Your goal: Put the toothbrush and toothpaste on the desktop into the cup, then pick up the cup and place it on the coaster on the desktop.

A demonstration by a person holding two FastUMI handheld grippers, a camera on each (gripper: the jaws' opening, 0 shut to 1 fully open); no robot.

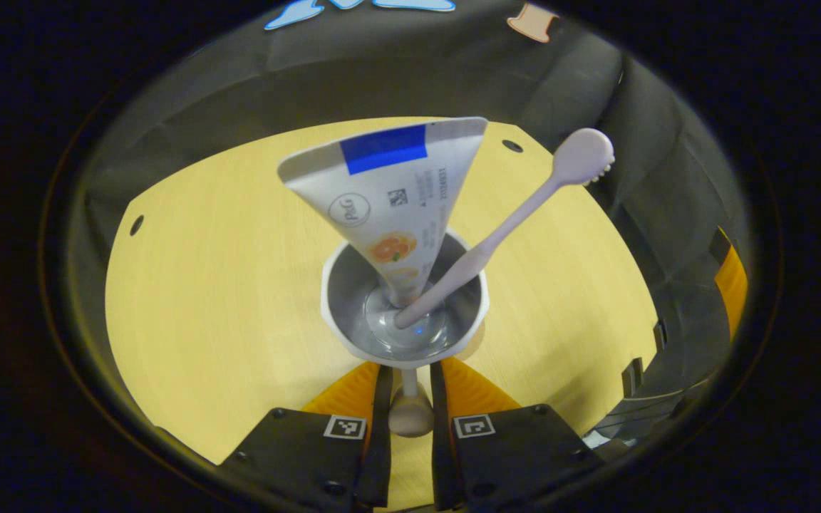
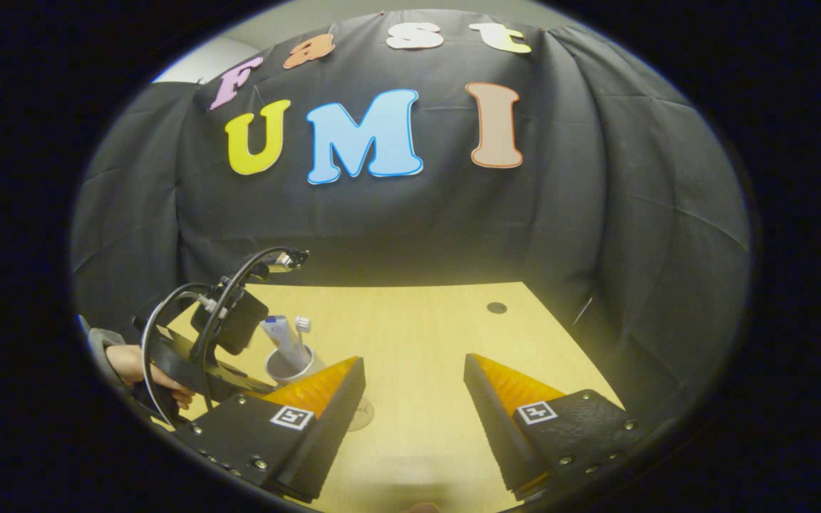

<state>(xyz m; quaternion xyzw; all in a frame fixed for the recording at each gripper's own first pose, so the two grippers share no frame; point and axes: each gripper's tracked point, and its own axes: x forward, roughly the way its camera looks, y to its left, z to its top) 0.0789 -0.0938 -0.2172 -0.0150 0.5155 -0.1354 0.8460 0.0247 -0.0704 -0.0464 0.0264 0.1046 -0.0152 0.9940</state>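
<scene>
In the left gripper view the left tongs stand narrow, their two fingers pressed on either side of the cup's handle. The cup hangs over the desk, with the toothpaste standing upright in it and the toothbrush leaning to the right, head up. In the right gripper view the right tongs gape wide over the desk, holding and touching nothing, with the cup to their left.
</scene>
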